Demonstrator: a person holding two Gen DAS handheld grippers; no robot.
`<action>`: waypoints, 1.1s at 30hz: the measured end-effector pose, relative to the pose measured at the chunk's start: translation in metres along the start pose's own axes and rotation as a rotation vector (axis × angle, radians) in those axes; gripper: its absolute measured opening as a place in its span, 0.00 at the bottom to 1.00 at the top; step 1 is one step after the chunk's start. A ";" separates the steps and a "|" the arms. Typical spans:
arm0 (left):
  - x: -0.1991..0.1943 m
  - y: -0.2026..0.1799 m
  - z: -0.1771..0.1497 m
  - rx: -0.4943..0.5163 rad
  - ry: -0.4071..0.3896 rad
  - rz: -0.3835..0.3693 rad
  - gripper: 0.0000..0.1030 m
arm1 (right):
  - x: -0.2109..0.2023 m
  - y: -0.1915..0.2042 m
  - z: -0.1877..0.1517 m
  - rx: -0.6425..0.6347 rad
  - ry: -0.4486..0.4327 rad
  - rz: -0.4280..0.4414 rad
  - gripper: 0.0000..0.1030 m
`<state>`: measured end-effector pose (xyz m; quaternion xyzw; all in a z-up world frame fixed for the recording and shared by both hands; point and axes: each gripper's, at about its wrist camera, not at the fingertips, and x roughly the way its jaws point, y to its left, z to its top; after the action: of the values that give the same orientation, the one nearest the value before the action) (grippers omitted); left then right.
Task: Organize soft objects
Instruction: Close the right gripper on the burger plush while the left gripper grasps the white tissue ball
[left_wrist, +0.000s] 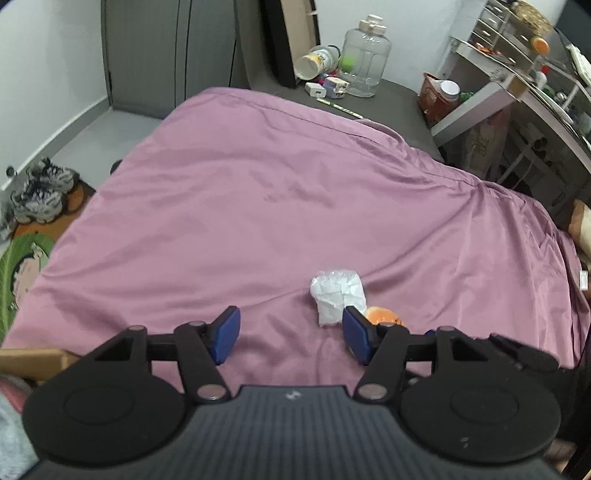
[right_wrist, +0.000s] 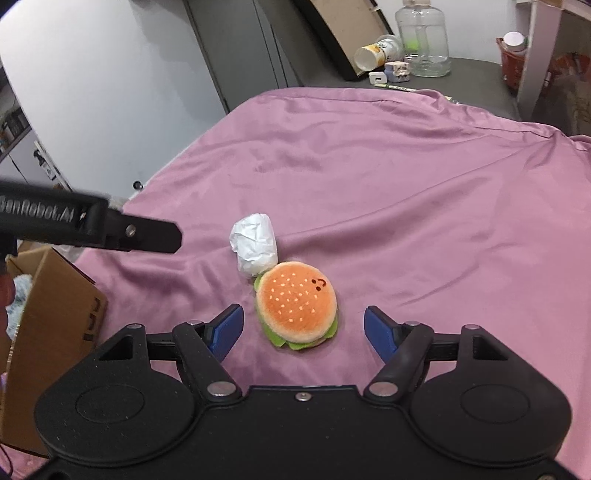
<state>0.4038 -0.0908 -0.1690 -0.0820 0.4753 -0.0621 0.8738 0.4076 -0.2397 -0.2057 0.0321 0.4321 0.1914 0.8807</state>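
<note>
Pink bedsheet (right_wrist: 406, 192) under my two grippers, left gripper (left_wrist: 291, 338) spread empty, its finger half hiding burger toy (right_wrist: 297, 304), right gripper (right_wrist: 303, 330) spread around toy, white wad (right_wrist: 255, 245) touching it, box (right_wrist: 55, 317) cut off.

Pink-sheeted bed (left_wrist: 258, 206), grey wardrobe (left_wrist: 166, 55), white walls (left_wrist: 44, 74), cluttered shelves (left_wrist: 517, 74).

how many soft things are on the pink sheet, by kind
Burger plush toy: 1
White crumpled bundle, touching the burger's far side: 1
Total: 2 on the pink sheet
</note>
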 end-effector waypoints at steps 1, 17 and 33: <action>0.003 -0.001 0.001 -0.010 0.003 -0.005 0.59 | 0.003 0.001 0.000 -0.003 0.002 0.001 0.69; 0.066 -0.027 0.010 -0.055 0.069 -0.038 0.59 | 0.013 -0.011 -0.003 0.025 0.008 0.004 0.42; 0.085 -0.011 -0.003 -0.226 0.034 -0.160 0.42 | -0.019 -0.051 -0.024 0.149 -0.019 -0.037 0.42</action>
<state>0.4469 -0.1177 -0.2383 -0.2166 0.4858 -0.0788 0.8431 0.3945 -0.2963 -0.2180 0.0913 0.4372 0.1423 0.8833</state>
